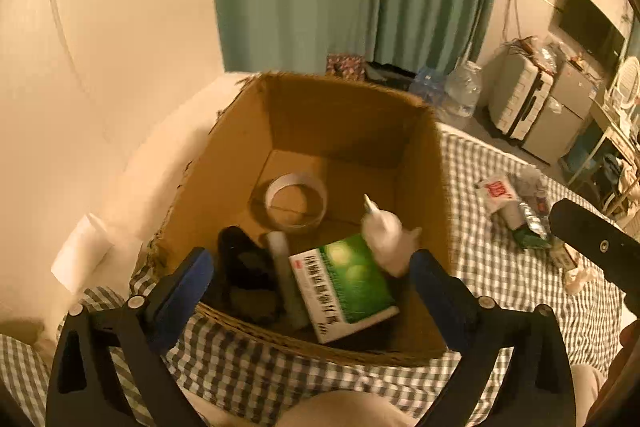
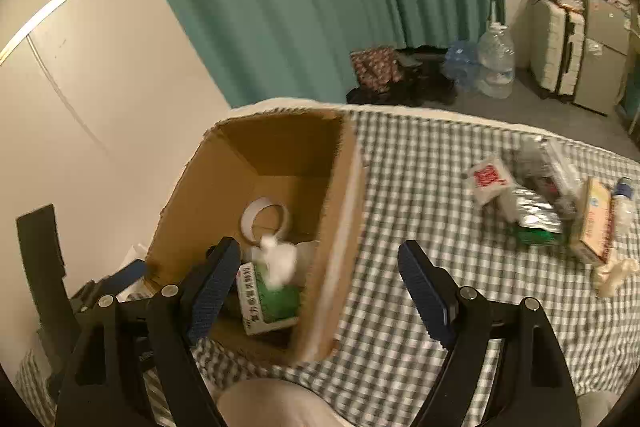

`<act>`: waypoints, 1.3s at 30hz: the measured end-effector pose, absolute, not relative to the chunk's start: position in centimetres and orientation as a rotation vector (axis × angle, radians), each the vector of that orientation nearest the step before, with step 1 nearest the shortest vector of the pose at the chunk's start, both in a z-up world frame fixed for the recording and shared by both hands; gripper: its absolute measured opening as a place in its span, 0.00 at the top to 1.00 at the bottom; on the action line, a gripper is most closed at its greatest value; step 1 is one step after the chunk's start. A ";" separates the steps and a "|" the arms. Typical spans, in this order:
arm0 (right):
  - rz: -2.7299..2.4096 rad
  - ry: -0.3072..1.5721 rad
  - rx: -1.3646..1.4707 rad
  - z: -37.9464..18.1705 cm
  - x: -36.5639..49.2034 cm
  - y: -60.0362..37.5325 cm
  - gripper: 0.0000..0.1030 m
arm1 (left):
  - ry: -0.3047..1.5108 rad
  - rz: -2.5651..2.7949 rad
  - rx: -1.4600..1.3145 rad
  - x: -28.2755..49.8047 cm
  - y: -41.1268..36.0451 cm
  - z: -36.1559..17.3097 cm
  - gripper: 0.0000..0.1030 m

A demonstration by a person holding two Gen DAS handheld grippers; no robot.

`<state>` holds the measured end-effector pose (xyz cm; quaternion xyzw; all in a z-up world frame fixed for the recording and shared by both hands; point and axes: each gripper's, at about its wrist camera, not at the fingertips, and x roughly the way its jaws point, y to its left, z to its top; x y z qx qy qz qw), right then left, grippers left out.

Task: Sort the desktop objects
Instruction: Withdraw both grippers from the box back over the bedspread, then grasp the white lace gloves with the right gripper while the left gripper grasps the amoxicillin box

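The left gripper hangs over the near rim of the cardboard box, jaws spread wide and gripping nothing. A small white bottle, blurred, sits between and just beyond its fingertips inside the box, nozzle pointing to the far side; it seems to have been let go and to be dropping in. Below it lie a green-and-white carton, a dark object to its left, and a tape roll farther in.

The right gripper is also released and empty, straddling the box's right wall, with open checked cloth to its right. The unsorted pile lies far right on that cloth, well apart from the box: a white packet with red print, a foil pack, a tan carton standing on its long edge, a small bottle. The right hand looks nearer to it, and the path across the cloth is clear; the box wall is the only edge to clear first.
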<state>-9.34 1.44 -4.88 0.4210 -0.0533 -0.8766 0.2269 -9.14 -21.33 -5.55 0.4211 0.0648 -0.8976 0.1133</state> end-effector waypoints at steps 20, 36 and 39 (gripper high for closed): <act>-2.826 -0.125 1.284 -7.7 -5.6 24.5 0.14 | -0.062 -2.843 1.400 -9.8 -0.1 -8.7 0.00; -2.843 -0.400 1.472 -14.4 -9.0 33.6 0.14 | -0.229 -2.842 1.564 -14.5 8.9 -14.8 0.00; -2.844 -0.412 1.486 -15.4 -10.4 34.4 0.14 | -0.230 -2.829 1.592 -16.3 10.5 -15.9 0.00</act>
